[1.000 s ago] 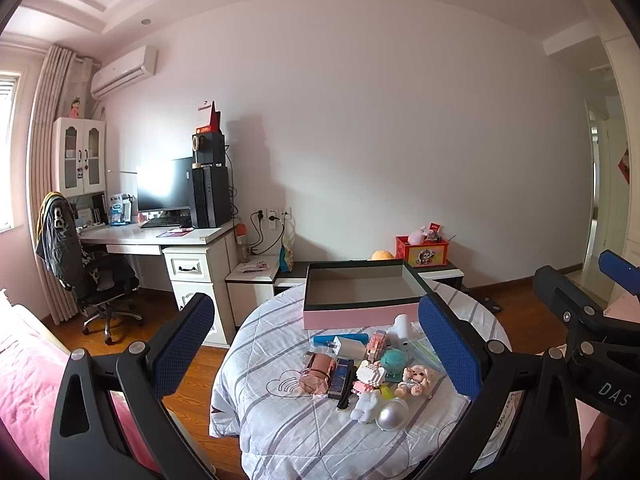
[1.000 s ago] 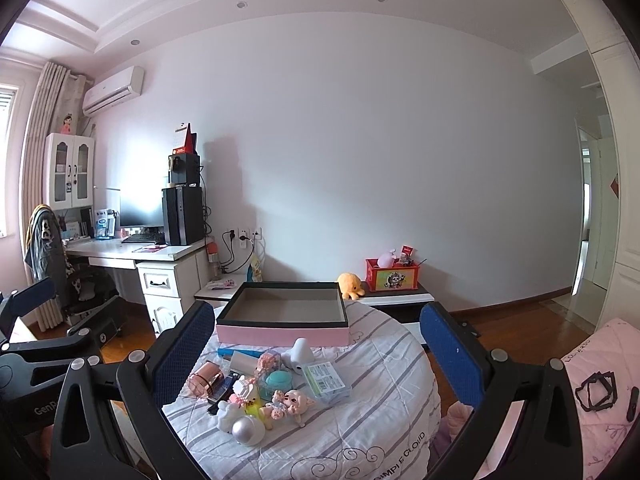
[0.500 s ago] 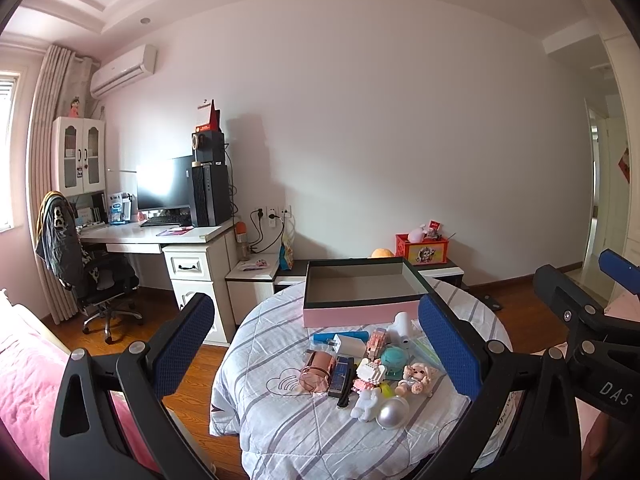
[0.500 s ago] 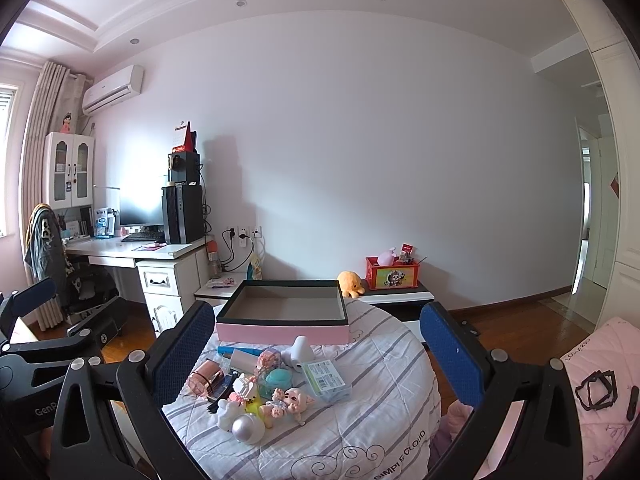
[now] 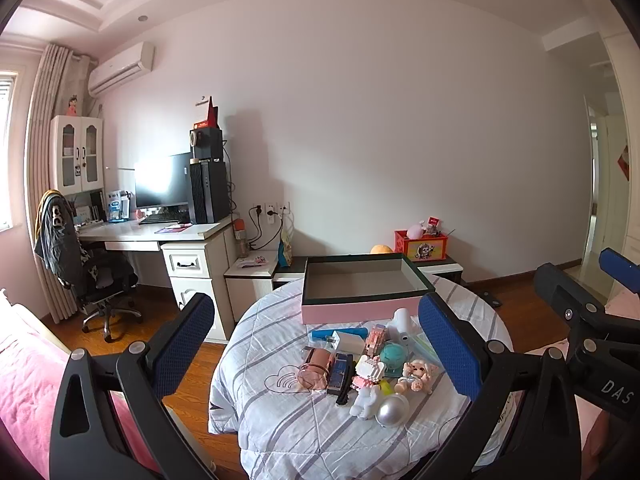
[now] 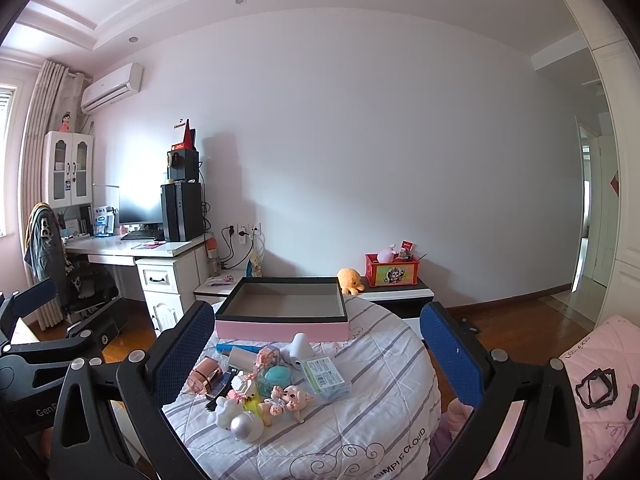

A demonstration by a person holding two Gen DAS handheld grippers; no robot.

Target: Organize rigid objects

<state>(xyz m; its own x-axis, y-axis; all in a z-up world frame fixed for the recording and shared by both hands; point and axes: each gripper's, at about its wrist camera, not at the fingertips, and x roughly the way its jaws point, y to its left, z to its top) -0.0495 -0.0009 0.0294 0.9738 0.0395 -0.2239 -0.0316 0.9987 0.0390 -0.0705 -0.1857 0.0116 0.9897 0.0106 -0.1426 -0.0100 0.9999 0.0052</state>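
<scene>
A round table under a striped quilt (image 5: 280,432) (image 6: 384,412) carries an empty pink box with a dark rim (image 5: 362,312) (image 6: 280,330) at its far side. In front of the box lies a heap of small items: a pink cup (image 5: 314,370), a silver ball (image 5: 393,410) (image 6: 245,428), a pig doll (image 5: 416,372) (image 6: 290,398), a teal ball (image 5: 394,354), a clear case (image 6: 326,376). My left gripper (image 5: 316,344) and right gripper (image 6: 316,352) both hover open, well short of the heap, holding nothing.
A desk (image 5: 160,236) with monitor and computer tower stands at left with an office chair (image 5: 80,276). A low cabinet behind the table holds a red toy box (image 6: 394,274) and an orange plush (image 6: 350,280). Pink bedding (image 6: 600,380) lies at right.
Both views have barely shifted; the grippers stay open and nothing on the table has moved.
</scene>
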